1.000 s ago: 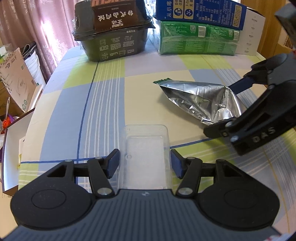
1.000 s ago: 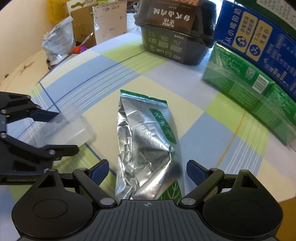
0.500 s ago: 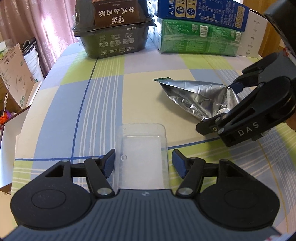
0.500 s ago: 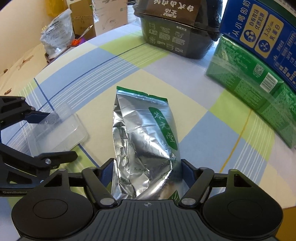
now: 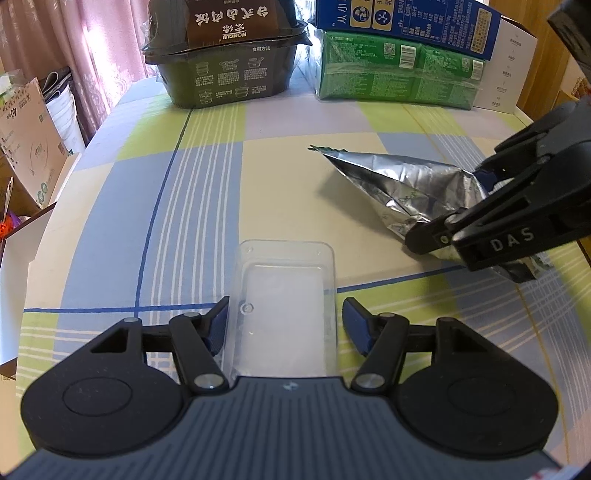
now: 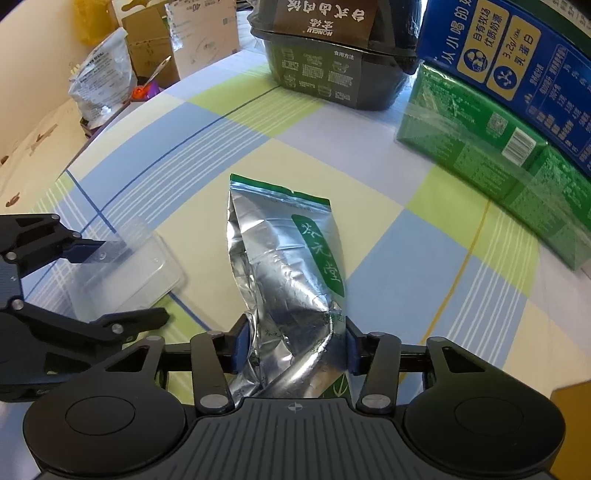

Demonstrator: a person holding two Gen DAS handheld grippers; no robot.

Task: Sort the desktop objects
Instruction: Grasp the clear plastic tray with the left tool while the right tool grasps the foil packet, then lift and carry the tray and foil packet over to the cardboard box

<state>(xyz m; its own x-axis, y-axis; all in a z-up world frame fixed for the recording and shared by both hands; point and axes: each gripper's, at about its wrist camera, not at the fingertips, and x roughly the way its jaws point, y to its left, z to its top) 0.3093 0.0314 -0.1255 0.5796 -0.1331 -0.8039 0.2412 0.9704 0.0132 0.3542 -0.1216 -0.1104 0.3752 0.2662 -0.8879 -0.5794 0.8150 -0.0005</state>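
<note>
**Two tongs, two objects, one sorting job**

Two items lie in the middle of the checked blue, green and cream tabletop (image 5: pixel 207 192), each with its own tongs around it. The left tongs (image 5: pixel 282 321) are spread on either side of the clear rectangular plastic tray (image 5: pixel 286 295); the blue pad on the left looks to be touching the tray wall, while the right pad stands just off it, so nothing is pinched yet. The tray rests flat and is thin-walled, which likely explains the low, level approach: a grip on the side walls is the only purchase on offer.

The right tongs (image 6: pixel 293 349) are pressed in on the bottom end of the crinkled silver foil pouch with a green label (image 6: pixel 284 266). The foil is creased and buckled between the pads, and in the left wrist view its sealed end (image 5: pixel 325 149) seems slightly raised off the cloth. Gripping the fuller bottom end gives the pads more to bite on than the flat seal.

At the far edge stand a dark food tub with a brown sleeve (image 5: pixel 229 70), a green wrapped package (image 5: pixel 395 74) and a blue carton (image 5: pixel 406 18) stacked on top of it, probably where sorted goods gather.
</note>
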